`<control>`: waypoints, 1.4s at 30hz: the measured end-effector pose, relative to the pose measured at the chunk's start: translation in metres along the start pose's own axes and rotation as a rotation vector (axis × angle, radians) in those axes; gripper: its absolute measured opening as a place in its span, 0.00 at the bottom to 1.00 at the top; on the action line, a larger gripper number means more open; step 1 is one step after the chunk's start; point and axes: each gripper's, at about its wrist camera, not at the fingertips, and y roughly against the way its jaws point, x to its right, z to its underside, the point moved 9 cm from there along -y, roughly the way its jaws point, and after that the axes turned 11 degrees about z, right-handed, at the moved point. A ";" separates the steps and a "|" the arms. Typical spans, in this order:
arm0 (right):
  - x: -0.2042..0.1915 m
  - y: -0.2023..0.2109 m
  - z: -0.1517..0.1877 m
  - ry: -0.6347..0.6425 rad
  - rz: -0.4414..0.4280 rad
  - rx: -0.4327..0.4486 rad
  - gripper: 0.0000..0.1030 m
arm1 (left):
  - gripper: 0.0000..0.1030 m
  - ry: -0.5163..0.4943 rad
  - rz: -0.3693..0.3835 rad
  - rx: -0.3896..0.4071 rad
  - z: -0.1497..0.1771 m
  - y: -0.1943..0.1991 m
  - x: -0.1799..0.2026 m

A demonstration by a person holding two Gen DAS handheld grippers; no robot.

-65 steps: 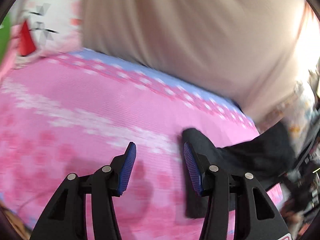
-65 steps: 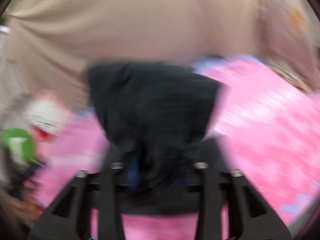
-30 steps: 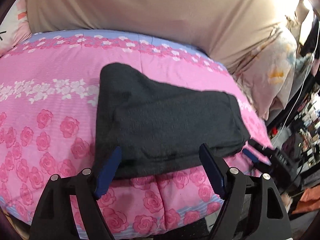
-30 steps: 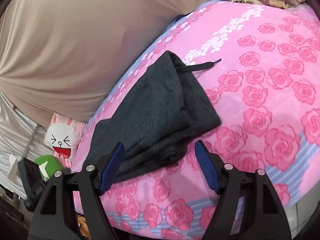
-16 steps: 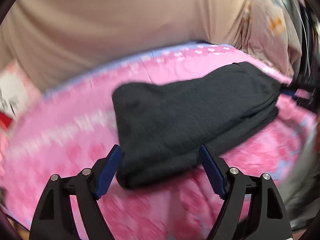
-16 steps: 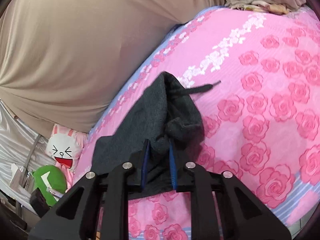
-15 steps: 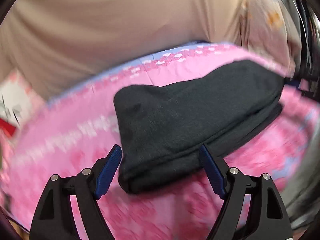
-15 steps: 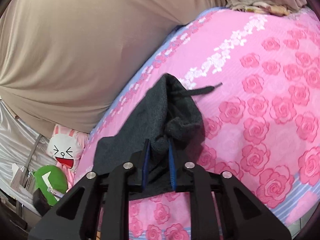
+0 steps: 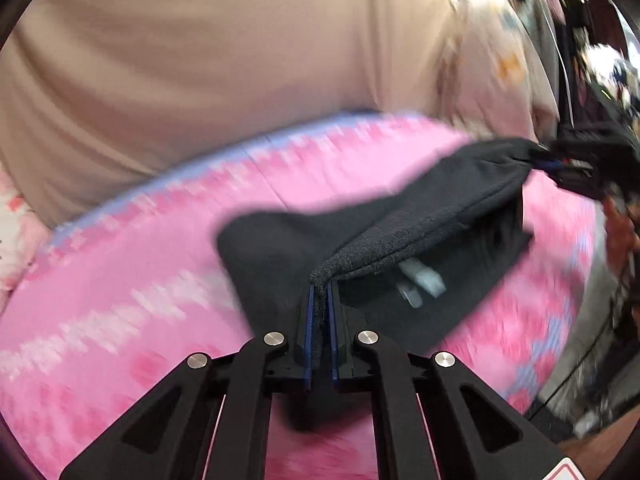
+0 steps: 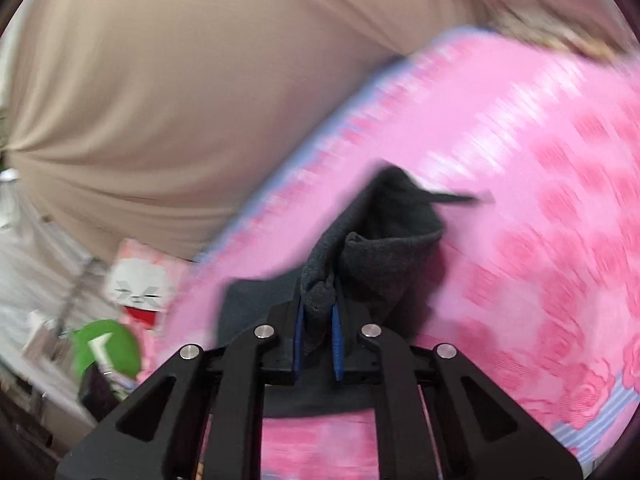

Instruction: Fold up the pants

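Pink rose-print bedspread [image 9: 120, 280] on a bed, beige curtain [image 9: 200, 60] hanging behind; both views blurred. The dark grey pants [image 9: 280, 248] lie partly folded mid-bed, near edge lifted. My left gripper [image 9: 319, 304] has its fingers pinched tight on one corner of that edge. My right gripper [image 10: 316, 320] is closing its jaws on the other corner, cloth bunched between the pads. I judge this the start of the next fold. To do it well I should raise both corners level, keep the edge taut between them, and carry it over squarely. A drawstring [image 10: 456, 199] trails loose and may snag. Rabbit cushion [image 10: 138, 292] and green object [image 10: 108, 346] sit off the bed's side.
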 end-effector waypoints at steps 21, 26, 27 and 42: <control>0.075 -0.031 0.039 -0.113 0.138 -0.102 0.08 | 0.69 0.130 0.125 -0.067 0.028 -0.016 0.056; -0.058 -0.009 -0.003 0.060 -0.049 -0.033 0.07 | 0.69 0.187 0.006 -0.012 0.020 0.006 0.022; -0.080 -0.007 -0.007 0.088 -0.085 -0.032 0.07 | 0.69 0.214 -0.008 0.014 0.016 0.016 0.011; -0.072 -0.018 0.018 -0.008 0.052 0.000 0.07 | 0.73 0.394 -0.205 0.075 0.023 0.091 -0.093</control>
